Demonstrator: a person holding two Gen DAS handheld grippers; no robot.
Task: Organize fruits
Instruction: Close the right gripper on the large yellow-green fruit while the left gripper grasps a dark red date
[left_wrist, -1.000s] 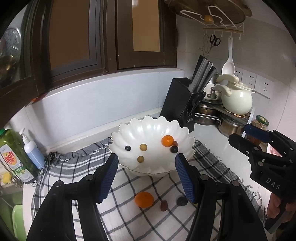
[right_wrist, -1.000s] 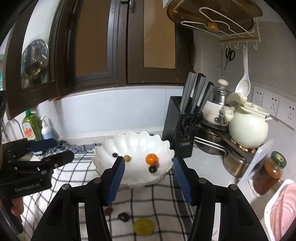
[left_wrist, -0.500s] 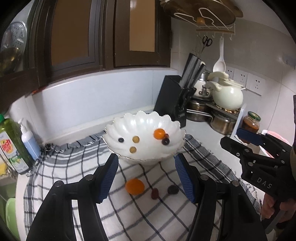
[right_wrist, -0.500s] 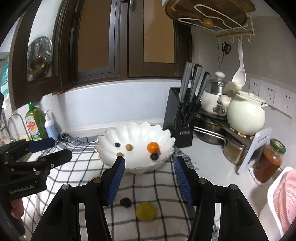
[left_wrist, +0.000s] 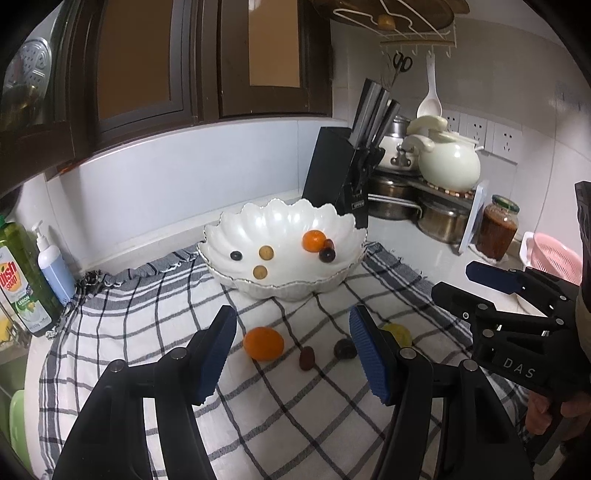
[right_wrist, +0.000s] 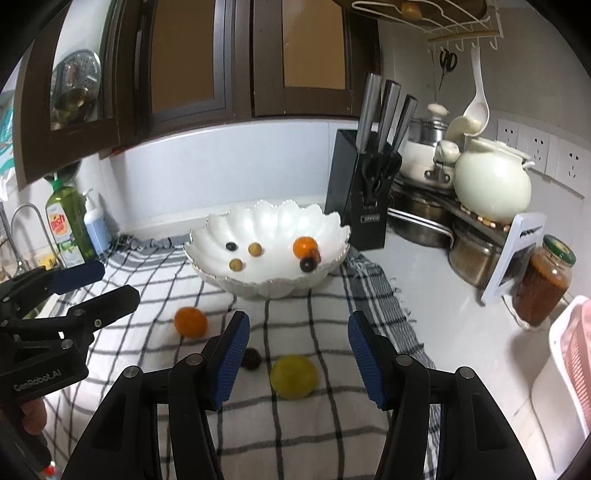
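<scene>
Both tongs have sunk toward the checked cloth, left tongs and right tongs tilted downward, apart, empty.

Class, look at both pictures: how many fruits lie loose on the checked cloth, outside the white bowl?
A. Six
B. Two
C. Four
C: an orange, a red date, a dark plum and a yellow fruit lie on the cloth, in front of the bowl.

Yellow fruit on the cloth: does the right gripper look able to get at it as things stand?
Probably yes. The yellow fruit lies on the checked cloth just ahead of the open right gripper, nothing over it; only a dark fruit sits close beside.
</scene>
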